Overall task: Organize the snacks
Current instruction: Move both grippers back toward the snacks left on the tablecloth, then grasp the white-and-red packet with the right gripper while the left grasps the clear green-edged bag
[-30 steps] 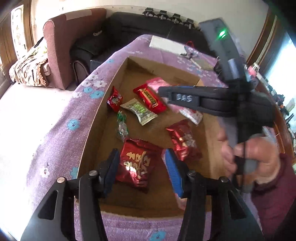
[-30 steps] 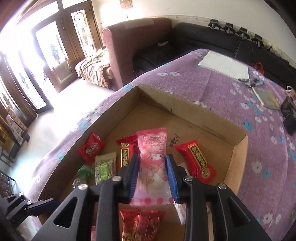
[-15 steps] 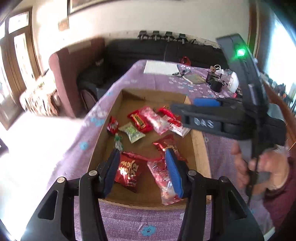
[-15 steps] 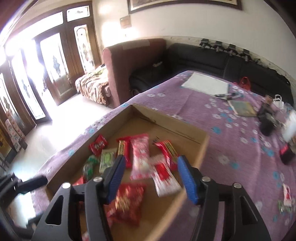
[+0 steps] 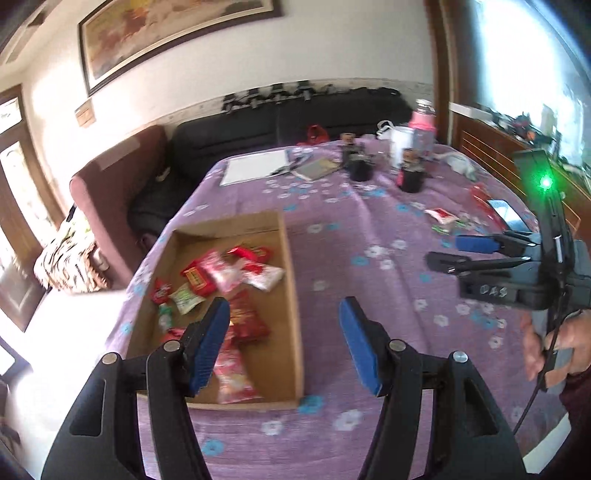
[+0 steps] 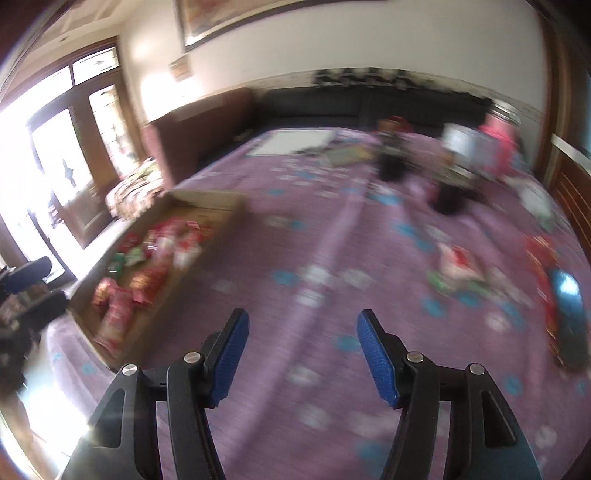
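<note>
Both grippers empty: left gripper (image 5: 284, 347) jaws apart, just opened further, over the cardboard box's (image 5: 291, 295) right wall; right gripper (image 6: 301, 356) apart above bare tablecloth (image 6: 332, 236). Boxed snacks (image 5: 221, 273) collected left; loose snacks (image 5: 441, 216) remain farther right, likely next target.

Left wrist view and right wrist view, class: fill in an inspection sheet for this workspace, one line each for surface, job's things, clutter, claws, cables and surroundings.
Surface: purple flowered tablecloth covers the table.
Job's things: cardboard box at the left holds a heap of red, pink and green snack packets; loose snacks lie on the cloth at the far right.
Clutter: white paper, two dark cups, pink-topped bottle, phone.
Claws: left claw open and empty, its jaws have just been opening; right claw open and empty, its jaws opened after letting go of a pink packet.
Cables: thin black cable hangs below the person's hand.
Surroundings: black sofa, maroon armchair, framed picture.
</note>
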Tool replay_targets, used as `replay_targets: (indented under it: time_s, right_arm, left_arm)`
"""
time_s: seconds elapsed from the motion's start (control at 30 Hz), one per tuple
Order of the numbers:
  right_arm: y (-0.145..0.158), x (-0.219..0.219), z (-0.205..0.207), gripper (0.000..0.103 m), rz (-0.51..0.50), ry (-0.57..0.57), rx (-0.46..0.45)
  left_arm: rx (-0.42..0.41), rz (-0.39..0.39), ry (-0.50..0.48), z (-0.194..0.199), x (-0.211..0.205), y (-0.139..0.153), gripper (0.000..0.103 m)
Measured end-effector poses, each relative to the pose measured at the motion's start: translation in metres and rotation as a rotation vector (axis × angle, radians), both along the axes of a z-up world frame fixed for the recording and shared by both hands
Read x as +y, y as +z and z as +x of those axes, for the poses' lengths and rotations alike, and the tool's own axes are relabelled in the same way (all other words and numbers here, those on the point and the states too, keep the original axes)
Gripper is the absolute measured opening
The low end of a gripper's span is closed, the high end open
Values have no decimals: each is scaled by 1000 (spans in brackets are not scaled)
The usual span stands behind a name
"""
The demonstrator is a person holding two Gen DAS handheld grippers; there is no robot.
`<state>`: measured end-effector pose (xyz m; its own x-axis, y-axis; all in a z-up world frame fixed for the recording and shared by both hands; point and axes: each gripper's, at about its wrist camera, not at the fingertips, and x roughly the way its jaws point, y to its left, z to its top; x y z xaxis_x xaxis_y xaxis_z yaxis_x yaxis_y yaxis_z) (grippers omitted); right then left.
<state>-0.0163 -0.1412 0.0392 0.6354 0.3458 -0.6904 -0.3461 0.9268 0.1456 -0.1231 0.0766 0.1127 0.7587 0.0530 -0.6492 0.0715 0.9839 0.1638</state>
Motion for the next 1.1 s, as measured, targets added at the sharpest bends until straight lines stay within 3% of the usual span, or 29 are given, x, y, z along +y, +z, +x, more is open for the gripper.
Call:
replay_targets:
  time_s: [0.27, 0.43, 0.6, 0.8, 0.9, 0.97, 1.0, 1.07, 1.1]
  right_arm:
    - [-9, -131, -9, 63, 8, -233, 13]
    - [-15, -169, -3, 63, 22, -294, 27]
    - [-23, -163, 35, 63, 36, -293, 44]
    - [-28, -139, 122, 63, 68, -279, 103]
    - [-40, -125, 167, 62, 56, -288, 180]
    - [-52, -114, 185, 56, 30, -289, 238]
    - [-58, -106, 193, 45, -5, -285, 265]
    - [-60, -93, 196, 46, -53, -282, 260]
    - [-59, -85, 196, 33, -74, -265, 255]
  left_arm:
    - [44, -50, -86, 16, -52, -2, 61]
    - [101, -110, -130, 41, -77, -7, 61]
    - [138, -144, -133, 61, -86, -15, 61]
    - [178, -166, -123, 71, -80, -27, 61]
    - [174, -167, -108, 71, -70, -26, 61]
    - [173, -175, -97, 72, -61, -25, 61]
    - [173, -177, -91, 73, -56, -25, 61]
    - [173, -180, -81, 74, -48, -25, 61]
    - [172, -180, -77, 75, -44, -25, 61]
